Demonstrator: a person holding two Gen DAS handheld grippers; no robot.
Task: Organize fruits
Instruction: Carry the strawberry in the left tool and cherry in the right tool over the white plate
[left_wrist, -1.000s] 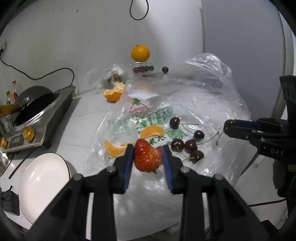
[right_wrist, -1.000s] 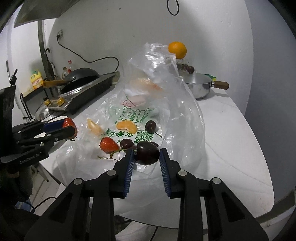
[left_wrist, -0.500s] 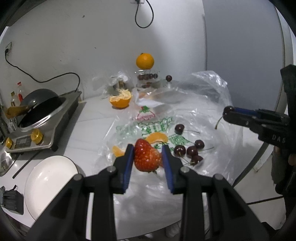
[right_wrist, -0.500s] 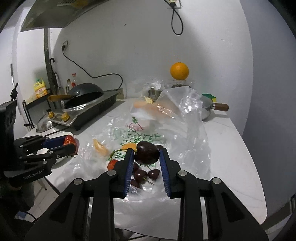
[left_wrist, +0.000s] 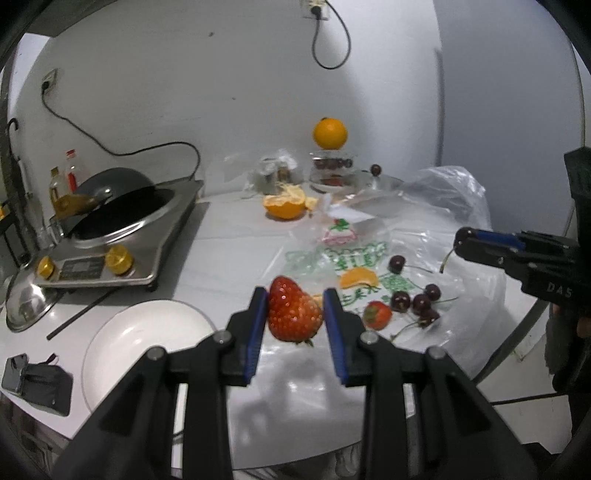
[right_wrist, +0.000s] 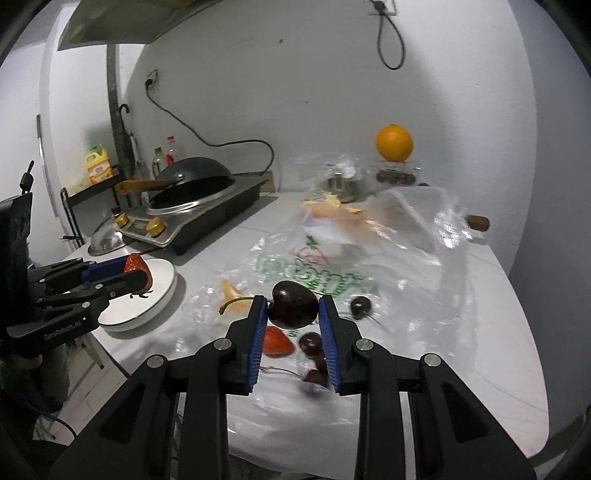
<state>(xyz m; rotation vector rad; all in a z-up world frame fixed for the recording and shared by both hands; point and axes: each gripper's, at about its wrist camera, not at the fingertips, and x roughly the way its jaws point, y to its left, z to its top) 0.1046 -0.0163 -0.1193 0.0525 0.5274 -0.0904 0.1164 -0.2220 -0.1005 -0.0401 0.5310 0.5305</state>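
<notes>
My left gripper (left_wrist: 294, 314) is shut on a red strawberry (left_wrist: 291, 314), held above the table just right of a white plate (left_wrist: 144, 347). My right gripper (right_wrist: 293, 314) is shut on a dark cherry (right_wrist: 293, 309) with its stem, held above a clear plastic bag (right_wrist: 424, 258). On the bag lie a second strawberry (left_wrist: 377, 315), several cherries (left_wrist: 415, 301) and an orange segment (left_wrist: 358, 277). In the right wrist view the left gripper (right_wrist: 138, 273) hangs over the plate (right_wrist: 147, 295).
An induction cooker with a wok (left_wrist: 118, 229) stands at the left. A peeled orange half (left_wrist: 286, 203) and a whole orange (left_wrist: 330, 133) on a container are at the back. A pot with a wooden handle (right_wrist: 476, 222) is behind the bag. A small black case (left_wrist: 40, 382) lies near the front left edge.
Both grippers have risen and drawn back from the bag with their fruit. The left gripper has shifted left toward the plate.
</notes>
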